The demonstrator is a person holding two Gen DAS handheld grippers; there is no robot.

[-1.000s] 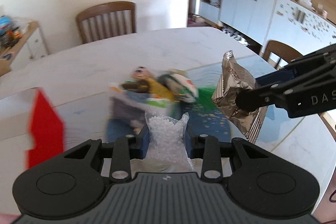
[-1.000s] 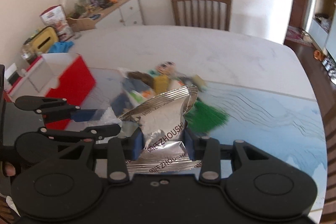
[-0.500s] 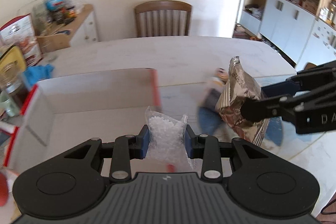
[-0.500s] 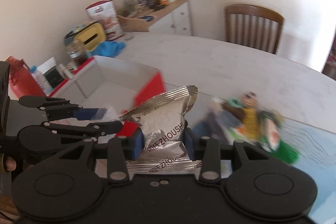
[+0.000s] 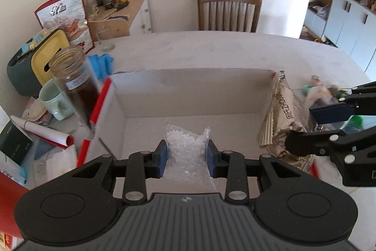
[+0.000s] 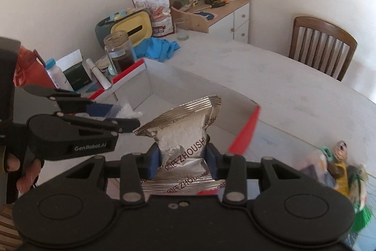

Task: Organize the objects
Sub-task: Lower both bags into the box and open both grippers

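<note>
My left gripper [image 5: 186, 157] is shut on a clear bag of white pellets [image 5: 186, 152] and holds it over the near part of an open white box with red outer sides [image 5: 188, 91]. My right gripper [image 6: 183, 157] is shut on a silver foil snack packet [image 6: 185, 131] and holds it above the box's near right corner [image 6: 244, 133]. The packet also shows in the left wrist view [image 5: 282, 117], with the right gripper [image 5: 305, 131] beside it. The left gripper [image 6: 127, 119] shows at the left of the right wrist view. The box looks bare inside.
A pile of toys and packets [image 6: 338, 171] lies on the table right of the box. A glass jar [image 5: 72, 77], a green mug [image 5: 54, 100], a yellow tissue holder [image 5: 47, 58] and blue gloves [image 5: 101, 62] crowd the box's left side. A wooden chair [image 5: 229, 11] stands behind the table.
Both grippers have swung left from the pile of objects to the open box, each still holding its bag. The box now fills the middle of both views.
</note>
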